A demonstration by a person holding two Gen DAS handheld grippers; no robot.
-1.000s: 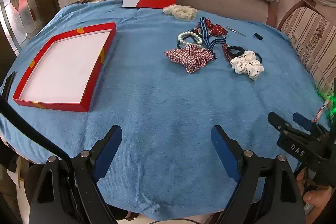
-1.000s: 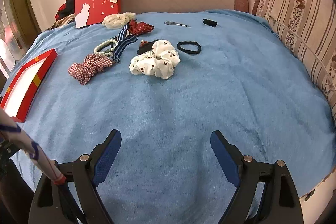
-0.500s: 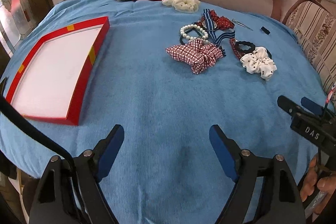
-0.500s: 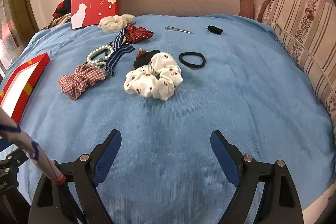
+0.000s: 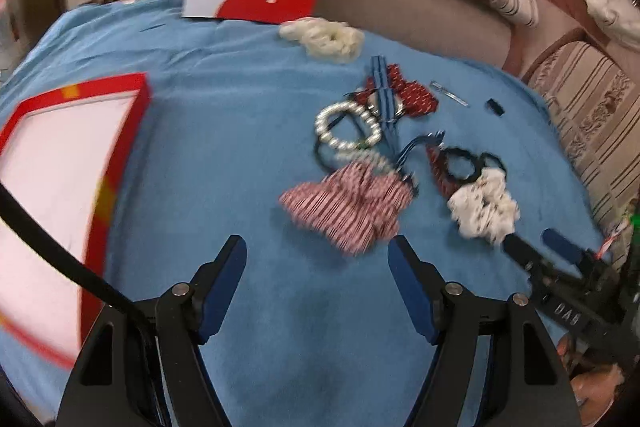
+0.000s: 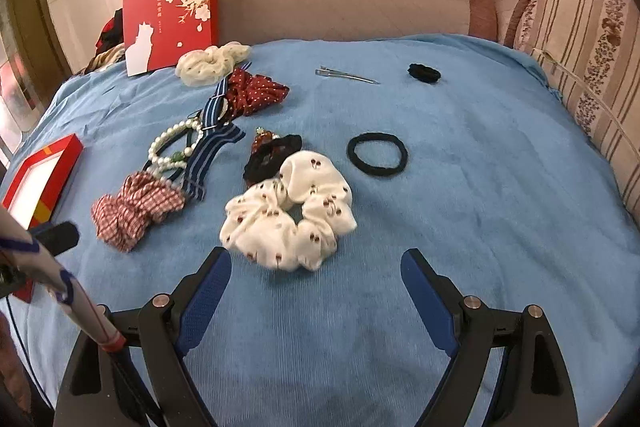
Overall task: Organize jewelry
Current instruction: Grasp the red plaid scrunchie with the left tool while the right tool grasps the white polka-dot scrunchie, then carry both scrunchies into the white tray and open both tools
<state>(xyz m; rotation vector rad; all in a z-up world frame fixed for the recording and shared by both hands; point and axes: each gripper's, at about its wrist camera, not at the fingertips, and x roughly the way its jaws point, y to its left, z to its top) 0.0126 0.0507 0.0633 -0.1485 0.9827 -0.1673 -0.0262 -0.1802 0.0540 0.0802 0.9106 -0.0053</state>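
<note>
A pile of hair accessories lies on the blue cloth. In the left wrist view, my left gripper [image 5: 318,259] is open and empty, just short of the red-and-white plaid scrunchie [image 5: 352,207]. Beyond it lie a pearl bracelet [image 5: 346,127] and a white cherry-print scrunchie [image 5: 484,207]. The open red tray [image 5: 120,147] is at the left. In the right wrist view, my right gripper [image 6: 316,271] is open and empty, just short of the white cherry-print scrunchie [image 6: 292,215]. The plaid scrunchie [image 6: 132,211], pearl bracelet [image 6: 176,147] and a black hair tie [image 6: 378,155] lie nearby.
A red box lid [image 6: 172,15] leans on the sofa back. A cream scrunchie [image 6: 212,63], red dotted scrunchie [image 6: 256,91], striped ribbon [image 6: 212,143], metal hair clip [image 6: 346,75] and small black tie [image 6: 424,73] lie farther back. Striped cushions [image 6: 580,67] border the right.
Both grippers have moved forward toward the pile. The plaid scrunchie now lies close before my left gripper, the white scrunchie close before my right. Both stay open.
</note>
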